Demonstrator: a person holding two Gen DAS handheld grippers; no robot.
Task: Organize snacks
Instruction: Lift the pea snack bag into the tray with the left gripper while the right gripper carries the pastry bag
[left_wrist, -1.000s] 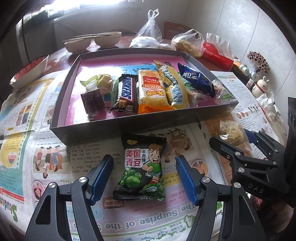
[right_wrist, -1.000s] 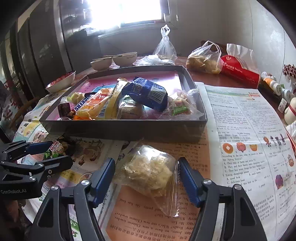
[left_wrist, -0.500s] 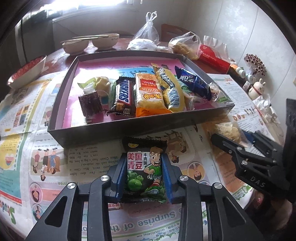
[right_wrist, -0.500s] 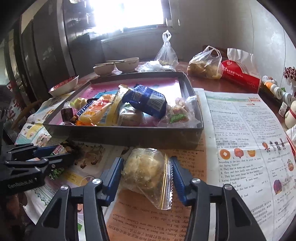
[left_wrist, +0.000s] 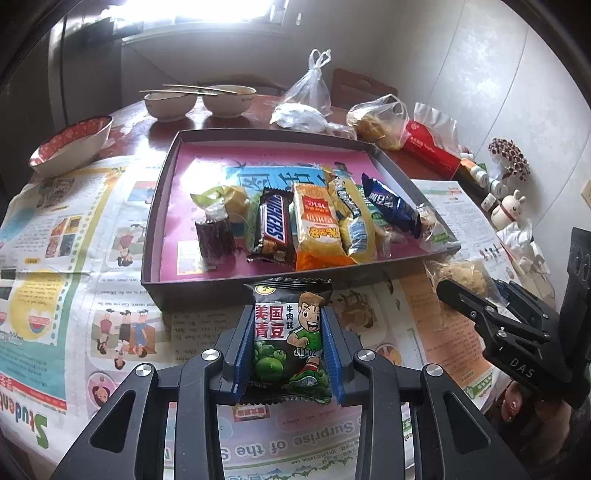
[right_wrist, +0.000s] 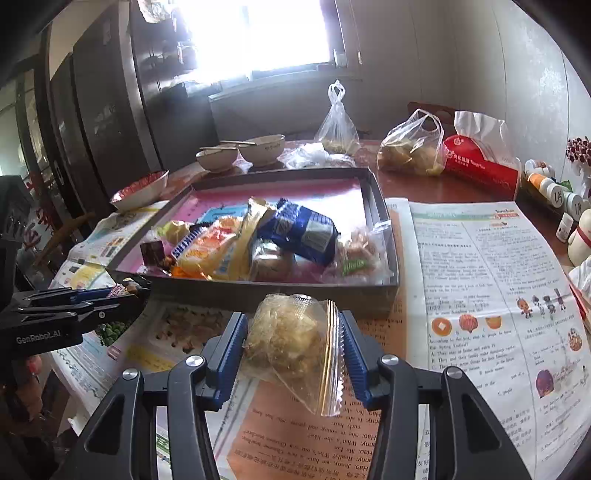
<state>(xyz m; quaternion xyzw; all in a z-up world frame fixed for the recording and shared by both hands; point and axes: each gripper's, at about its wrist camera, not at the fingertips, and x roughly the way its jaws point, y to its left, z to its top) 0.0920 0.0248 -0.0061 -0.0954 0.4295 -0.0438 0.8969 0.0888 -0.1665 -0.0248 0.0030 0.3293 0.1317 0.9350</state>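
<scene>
Both of your grippers have just closed. A second ago each one sat wide open around a snack lying on the newspaper; now your left gripper (left_wrist: 288, 354) has its blue pads pressed against both sides of the green pea packet (left_wrist: 290, 332), and your right gripper (right_wrist: 293, 350) is clamped on the clear-wrapped pastry (right_wrist: 288, 339). In both wrist views the packets look raised off the newspaper (right_wrist: 480, 277), so the pick-up appears done on both sides at once.

The tray (left_wrist: 151, 221) lies straight ahead at 12 o'clock in each view, its near wall just beyond the held packets. Inside it a row of snacks runs along the front: a dark wrapped sweet at about 10 o'clock from the pea packet, then the Snickers bar (left_wrist: 273, 225), the orange cracker pack (left_wrist: 317, 225), and the blue biscuit pack (left_wrist: 388, 203) towards 1 o'clock. The far half of the tray's pink floor is bare.

That change means the remaining work, as far as you can judge here, is carrying and placing. You need to clear the near wall with each load before lowering. The open floor at the left end, beside the dark sweet, looks like the natural spot for the pea packet. The pastry's loose wrapper hangs below the pads at 5 o'clock and could snag the tray rim, so lift it well clear. Your two grippers sit close together, so mind their spacing.
</scene>
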